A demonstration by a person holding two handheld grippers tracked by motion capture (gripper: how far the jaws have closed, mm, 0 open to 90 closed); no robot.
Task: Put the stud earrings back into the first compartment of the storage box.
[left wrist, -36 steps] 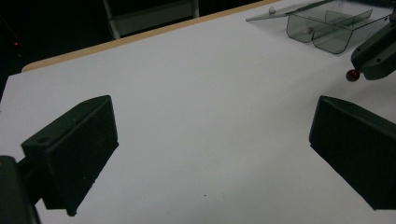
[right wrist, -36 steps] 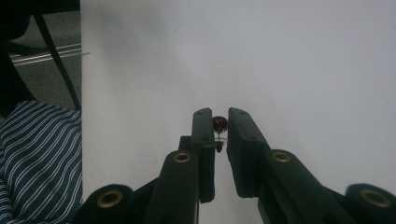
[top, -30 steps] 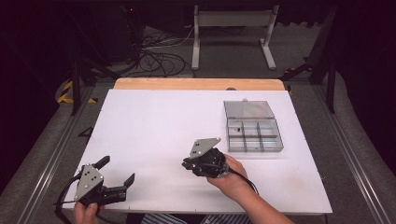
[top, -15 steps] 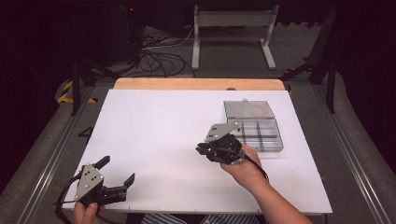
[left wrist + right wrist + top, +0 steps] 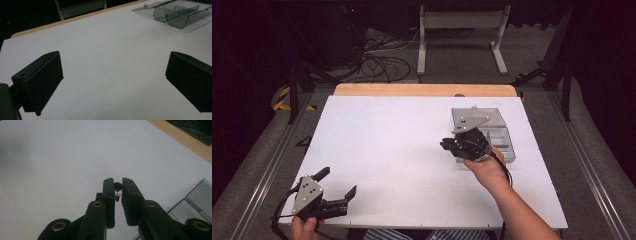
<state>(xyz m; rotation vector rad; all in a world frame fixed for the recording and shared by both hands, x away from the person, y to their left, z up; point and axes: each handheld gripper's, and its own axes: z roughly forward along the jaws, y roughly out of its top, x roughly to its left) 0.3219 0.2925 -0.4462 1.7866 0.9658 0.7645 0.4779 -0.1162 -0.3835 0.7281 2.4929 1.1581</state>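
Now the right tool (image 5: 118, 188) pinches a dark red bead (image 5: 117, 185) at its tips, left tool (image 5: 335, 186) gaping.

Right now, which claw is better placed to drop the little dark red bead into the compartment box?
Right. The right claw already pinches the bead beside the box; the left claw sits open, far off.

We see a small dark red bead (image 5: 117, 185) pinched between the jaws of our right gripper (image 5: 117, 188), held above the white table beside a clear grey compartment box (image 5: 497, 131) at far right, lid open.
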